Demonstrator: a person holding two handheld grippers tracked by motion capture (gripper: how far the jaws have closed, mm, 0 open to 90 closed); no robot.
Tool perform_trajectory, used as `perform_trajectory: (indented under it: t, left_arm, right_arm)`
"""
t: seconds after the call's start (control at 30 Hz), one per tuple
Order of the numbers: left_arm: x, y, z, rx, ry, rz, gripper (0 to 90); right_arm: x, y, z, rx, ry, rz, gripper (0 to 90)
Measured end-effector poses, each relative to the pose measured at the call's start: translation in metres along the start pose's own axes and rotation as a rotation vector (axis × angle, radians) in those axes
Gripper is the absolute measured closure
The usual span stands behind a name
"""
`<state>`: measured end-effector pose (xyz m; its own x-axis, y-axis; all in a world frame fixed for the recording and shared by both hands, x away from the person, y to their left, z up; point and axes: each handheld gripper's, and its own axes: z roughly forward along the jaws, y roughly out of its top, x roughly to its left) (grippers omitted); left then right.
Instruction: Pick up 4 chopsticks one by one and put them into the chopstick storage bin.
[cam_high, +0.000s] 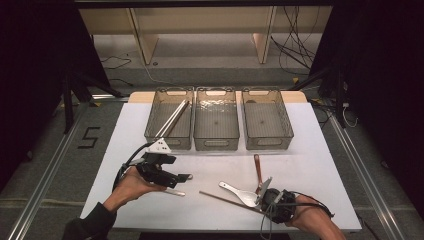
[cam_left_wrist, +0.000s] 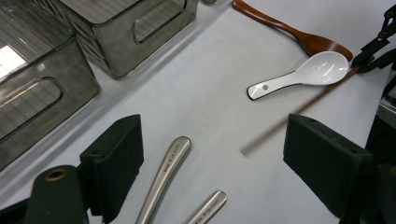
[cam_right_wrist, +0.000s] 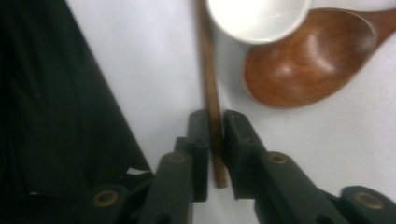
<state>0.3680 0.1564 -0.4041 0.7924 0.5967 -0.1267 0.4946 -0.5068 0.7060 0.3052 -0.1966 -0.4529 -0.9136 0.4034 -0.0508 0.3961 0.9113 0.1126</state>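
Right tool (cam_right_wrist: 214, 122): jaws were closed on a brown wooden chopstick (cam_right_wrist: 209, 88), gripping it close to its near end, low over the bench (cam_high: 320, 165).
Left tool (cam_left_wrist: 212, 154): jaws stood wide apart with nothing between them, hovering over 2 steel handles (cam_left_wrist: 163, 179) lying on the bench.
Chopstick position: it ran from the right tool toward the bench's middle, passing just beside the white ceramic spoon (cam_right_wrist: 258, 16) and the wooden spoon (cam_right_wrist: 306, 60).
Risk 1: held so near its end, the chopstick would likely pivot or slip in the jaws when lifted, since most of its length hung out unsupported.
Risk 2: its shaft lay beside the white spoon's bowl, so a sideways swing could knock that spoon or the wooden one.
Risk 3: the 2 tools were near each other, and the free tip could strike the left tool.
Count, bins: 3 clear bins (cam_high: 216, 119) in a row at the far side.
Count, spoons: 2, 1 white and 1 wooden.
Count, chopsticks: 1 wooden in the grip; steel ones (cam_high: 172, 117) leaned in the left bin, number unclear.
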Motion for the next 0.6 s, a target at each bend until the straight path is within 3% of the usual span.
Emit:
perform_trajectory:
  t: [0.33, 0.5, 0.6]
  left_arm:
    - [-0.002, 0.0, 0.003, 0.016, -0.02, 0.014, 22.0]
    - [-0.011, 0.003, 0.013, 0.04, -0.055, 0.054, 24.1]
    - [-0.02, 0.005, 0.022, 0.068, -0.066, 0.101, 23.5]
  right_arm:
    - [0.003, -0.002, -0.001, -0.02, 0.02, -0.077, 84.8]
    - [0.005, -0.001, -0.005, -0.031, 0.015, -0.1, 85.0]
    - [0.007, -0.001, -0.01, -0.049, 0.014, -0.103, 85.1]
